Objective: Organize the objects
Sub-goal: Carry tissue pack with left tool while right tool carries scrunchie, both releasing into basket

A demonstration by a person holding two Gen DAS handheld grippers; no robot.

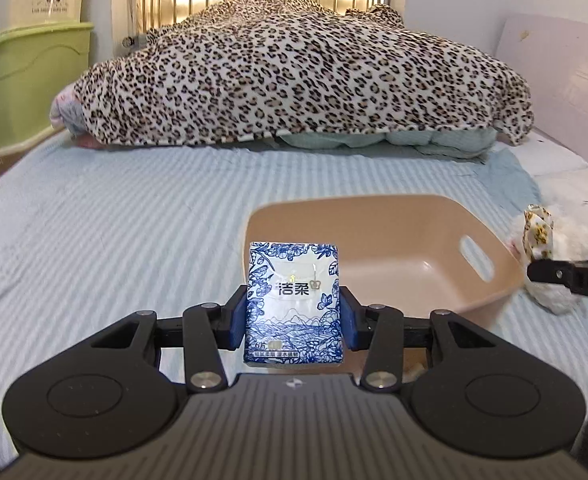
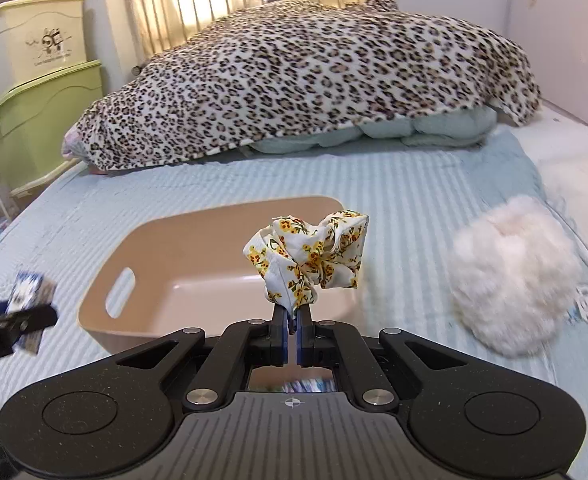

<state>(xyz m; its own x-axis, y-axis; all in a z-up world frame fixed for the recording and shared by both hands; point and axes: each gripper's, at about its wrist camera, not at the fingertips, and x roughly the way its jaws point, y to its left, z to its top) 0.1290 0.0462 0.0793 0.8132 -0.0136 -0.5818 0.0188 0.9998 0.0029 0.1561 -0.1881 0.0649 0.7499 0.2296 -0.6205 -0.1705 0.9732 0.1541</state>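
My left gripper (image 1: 292,316) is shut on a blue-and-white tissue pack (image 1: 293,302) and holds it upright above the near left rim of a beige plastic basket (image 1: 445,280). My right gripper (image 2: 292,320) is shut on a white scrunchie with yellow flowers (image 2: 307,258) and holds it above the basket's (image 2: 174,280) near right side. The basket looks empty. The scrunchie (image 1: 537,232) and the right gripper's finger also show at the right edge of the left wrist view. The tissue pack (image 2: 28,296) shows blurred at the left of the right wrist view.
The basket lies on a bed with a pale blue striped cover (image 1: 114,232). A fluffy white item (image 2: 509,284) lies right of the basket. A leopard-print blanket (image 1: 294,76) is heaped at the bed's far end. Green and cream storage boxes (image 2: 42,116) stand at the left.
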